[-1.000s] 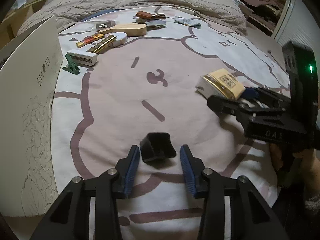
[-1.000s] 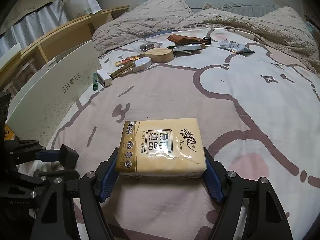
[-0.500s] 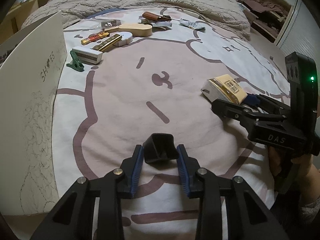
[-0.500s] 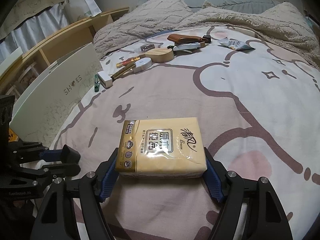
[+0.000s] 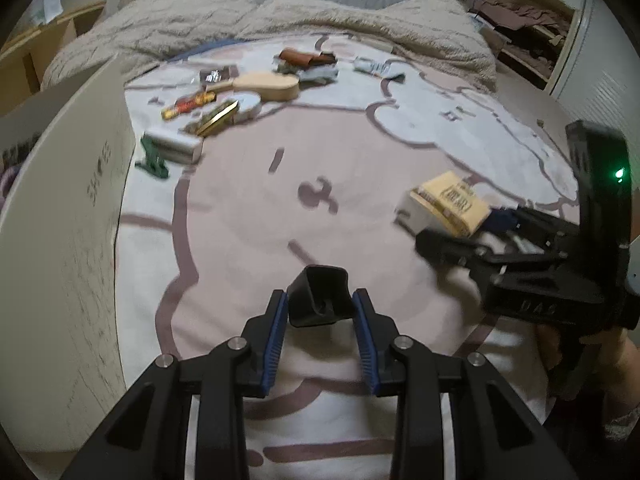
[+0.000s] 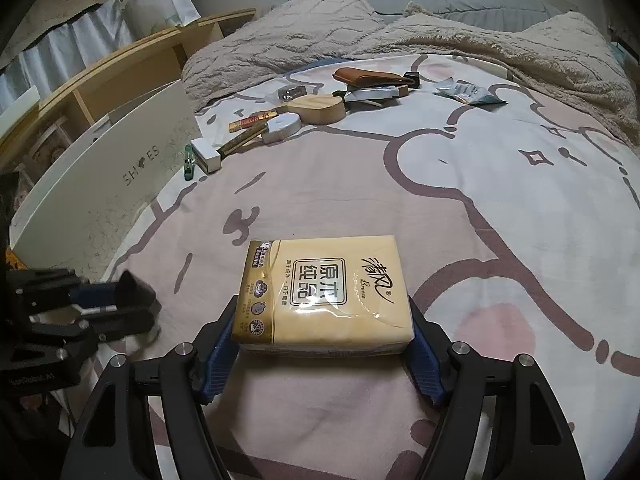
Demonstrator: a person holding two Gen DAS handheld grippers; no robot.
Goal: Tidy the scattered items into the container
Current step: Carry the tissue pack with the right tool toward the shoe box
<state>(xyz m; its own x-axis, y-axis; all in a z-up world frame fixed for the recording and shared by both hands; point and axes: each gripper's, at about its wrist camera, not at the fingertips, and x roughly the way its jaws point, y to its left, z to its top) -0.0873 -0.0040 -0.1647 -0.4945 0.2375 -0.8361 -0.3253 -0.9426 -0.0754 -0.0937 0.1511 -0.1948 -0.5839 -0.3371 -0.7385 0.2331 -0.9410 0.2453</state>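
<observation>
L gripper (image 5: 320, 320) has just been closing and now pinches small black cup (image 5: 319, 300) near bed's (image 5: 460, 136) near edge. R gripper (image 6: 322, 344) clamps tissue pack (image 6: 322, 296) beside it. Risk: cup's tapered walls slip out on lift; white box (image 5: 68, 216) at left edge.

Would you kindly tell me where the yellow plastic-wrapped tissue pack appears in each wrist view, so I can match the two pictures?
Left wrist view: the yellow plastic-wrapped tissue pack sits at mid-right, between the right gripper's jaws.
Right wrist view: the pack lies at lower centre, between the same gripper's blue pads.
Shared landmark: the white cardboard box marked SHOES stands at the left edge in both.
</observation>
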